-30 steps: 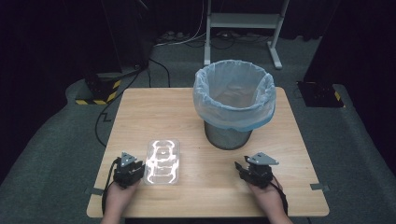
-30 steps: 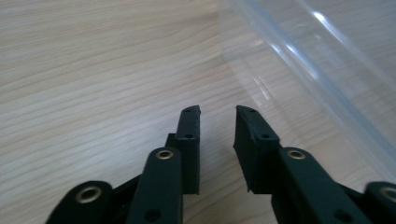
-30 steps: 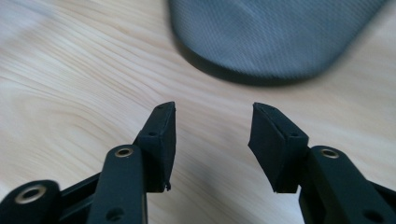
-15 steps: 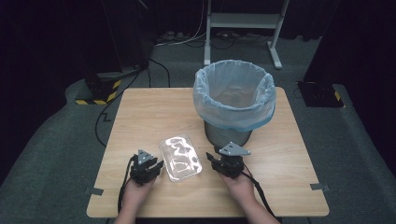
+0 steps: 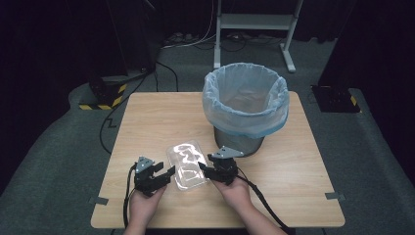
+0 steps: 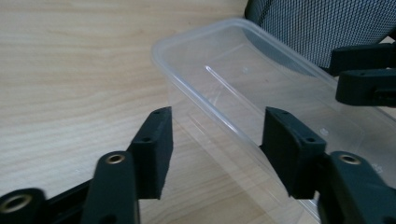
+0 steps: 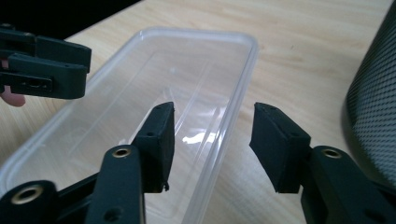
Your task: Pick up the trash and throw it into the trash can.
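Note:
A clear, empty plastic container [image 5: 186, 164] lies on the wooden table [image 5: 156, 117] near its front edge. My left gripper [image 5: 168, 173] is at the container's left side. In the left gripper view the container [image 6: 261, 79] has its rim running between the pads, which stand apart from it. My right gripper [image 5: 202, 168] is at the container's right side. In the right gripper view the container [image 7: 154, 84] has its long rim between the pads, with gaps on both sides. Both sets of jaws have just been opening. My left gripper [image 6: 217, 140] and right gripper [image 7: 212, 135] are open.
A grey mesh bin [image 5: 246, 105] lined with a pale blue bag stands on the table just behind the right gripper, close to the container. Cables and a white stand's legs lie on the floor beyond the table.
The right hand has moved left from the table's front right to the container. The container has shifted right and turned a little. Both grippers' jaws stand wider.

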